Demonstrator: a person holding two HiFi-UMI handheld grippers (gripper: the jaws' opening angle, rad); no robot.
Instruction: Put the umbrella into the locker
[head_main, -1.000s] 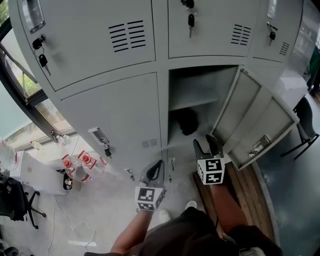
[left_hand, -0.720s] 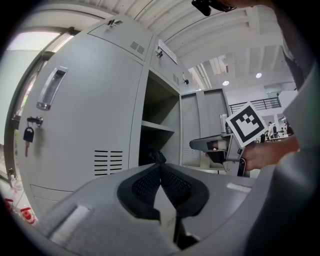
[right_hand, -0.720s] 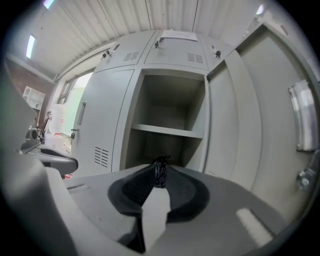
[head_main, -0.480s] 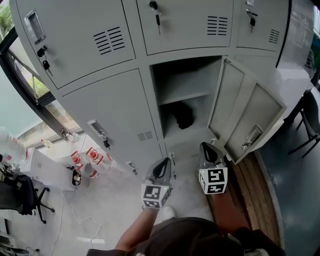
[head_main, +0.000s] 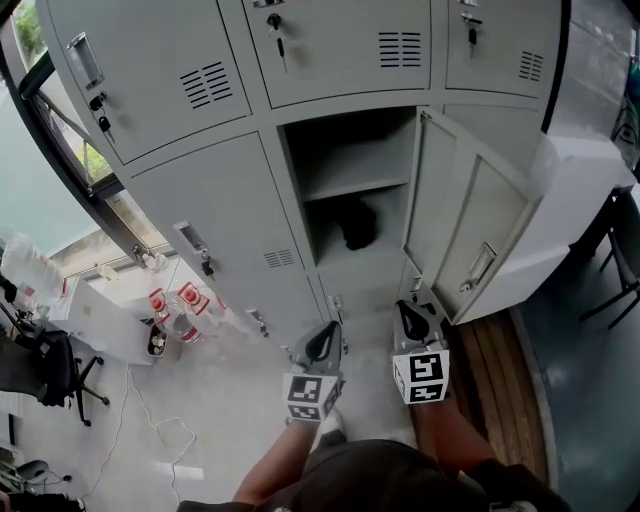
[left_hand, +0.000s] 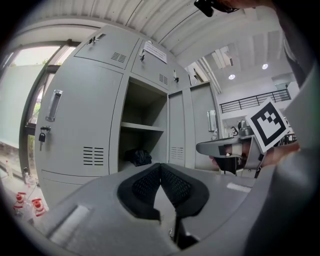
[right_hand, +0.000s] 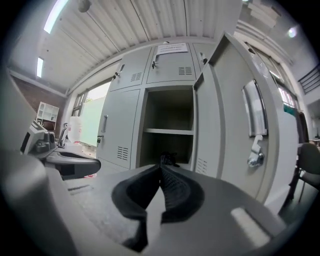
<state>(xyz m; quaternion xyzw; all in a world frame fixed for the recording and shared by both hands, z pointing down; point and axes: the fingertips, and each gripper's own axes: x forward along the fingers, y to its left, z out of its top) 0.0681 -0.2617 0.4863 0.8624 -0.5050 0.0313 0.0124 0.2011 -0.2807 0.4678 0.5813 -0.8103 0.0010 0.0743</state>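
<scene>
The black folded umbrella (head_main: 354, 223) lies in the open locker (head_main: 300, 160), in the compartment under its shelf; it also shows as a dark bundle (left_hand: 138, 157) in the left gripper view. Only the umbrella's top (right_hand: 169, 159) peeks over the jaw tips in the right gripper view. The locker door (head_main: 470, 225) stands swung out to the right. My left gripper (head_main: 322, 338) (left_hand: 160, 166) is shut and empty, well short of the locker. My right gripper (head_main: 413, 312) (right_hand: 160, 169) hovers beside it, also shut on nothing, near the door's lower edge.
Closed locker doors with keys (head_main: 279, 45) surround the open one. Red-capped bottles (head_main: 170, 312) and a white box (head_main: 105, 305) stand on the floor at left, by a black chair (head_main: 40, 370). A wooden board (head_main: 500, 365) lies at right, near another chair (head_main: 625, 260).
The right gripper's jaws have gone from open to shut, empty. Both grippers have drawn back from the locker, and the umbrella stays inside.
</scene>
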